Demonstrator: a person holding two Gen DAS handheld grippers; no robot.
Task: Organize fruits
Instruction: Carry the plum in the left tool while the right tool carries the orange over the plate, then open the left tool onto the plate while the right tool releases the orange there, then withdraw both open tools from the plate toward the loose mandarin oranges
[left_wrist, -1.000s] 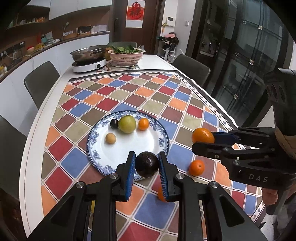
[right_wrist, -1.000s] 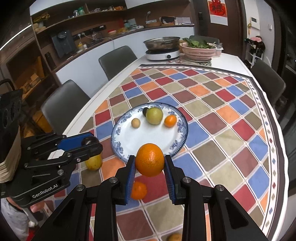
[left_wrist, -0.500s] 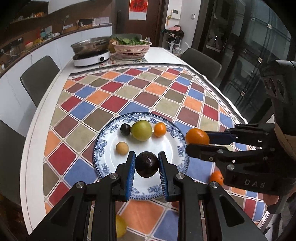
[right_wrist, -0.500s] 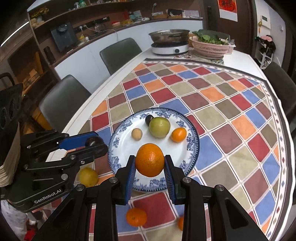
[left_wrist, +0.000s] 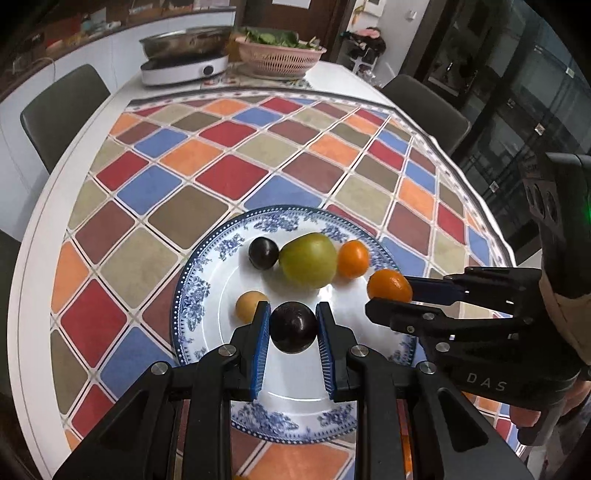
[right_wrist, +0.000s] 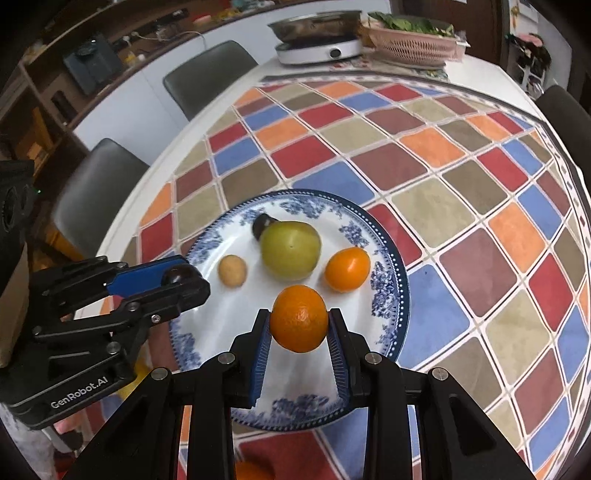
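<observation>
Left gripper (left_wrist: 291, 326): black frame with ribbed blue pads, clamped on a smooth, round dark plum (left_wrist: 293, 326), held over the near part of the plate.
Right gripper (right_wrist: 298, 325): same build, pads pressed to both sides of a dimpled orange (right_wrist: 298, 318), held above the plate's near right part.
Plate (right_wrist: 391, 295): round glazed white dish with a blue floral rim, lying flat on the cloth.
Small tan fruit (right_wrist: 232, 270): matte, egg-shaped, on the plate's left side, apart from the rest.
Green fruit (right_wrist: 290, 250): largest piece, smooth and pear-like, at the plate's middle.
Mandarin (right_wrist: 347, 269): glossy, oval, just right of the green fruit.
Second plum (left_wrist: 263, 253): dark and round, touching the green fruit's left side.
Cloth (right_wrist: 369, 162): diamond patchwork of red, blue, orange and olive over an oval white table.
Far end: steel pan (left_wrist: 184, 42) on a white cooker, beside a pink woven basket (left_wrist: 279, 57) of leafy greens.
</observation>
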